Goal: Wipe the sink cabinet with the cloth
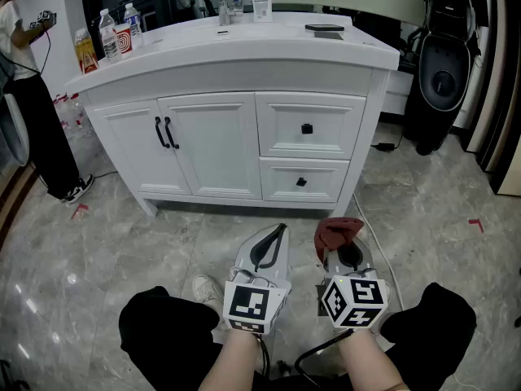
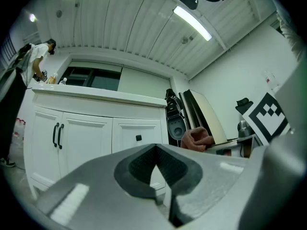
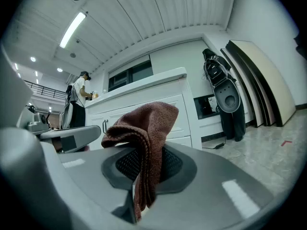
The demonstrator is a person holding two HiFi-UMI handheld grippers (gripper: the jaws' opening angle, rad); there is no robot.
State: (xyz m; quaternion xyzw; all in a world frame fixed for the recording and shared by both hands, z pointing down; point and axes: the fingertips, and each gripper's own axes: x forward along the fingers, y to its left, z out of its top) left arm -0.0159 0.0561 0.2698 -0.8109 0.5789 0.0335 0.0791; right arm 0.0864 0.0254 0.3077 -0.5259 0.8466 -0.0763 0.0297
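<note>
- Cloth [image 3: 144, 128]: brown, bunched, pinched on a fold by the clamped jaws of the right gripper [image 1: 346, 252]. Most of it flops over the tips. It is held low, well short of the sink cabinet [image 1: 236, 129].
- Left gripper [image 2: 156, 171]: jaws pressed together, nothing in them.
- Wiping not yet begun, by my reading.
- Risk: the grip is thin. Dragging across the door panels may pull the cloth free, and bare jaws would scrape the paint.
- Risk: bottles [image 1: 110, 32] stand near the counter's left edge. A wide sweep could topple them.
- Risk: cable [image 1: 370, 226] lies on the floor by the cabinet's right foot and could snag on stepping in.
</note>
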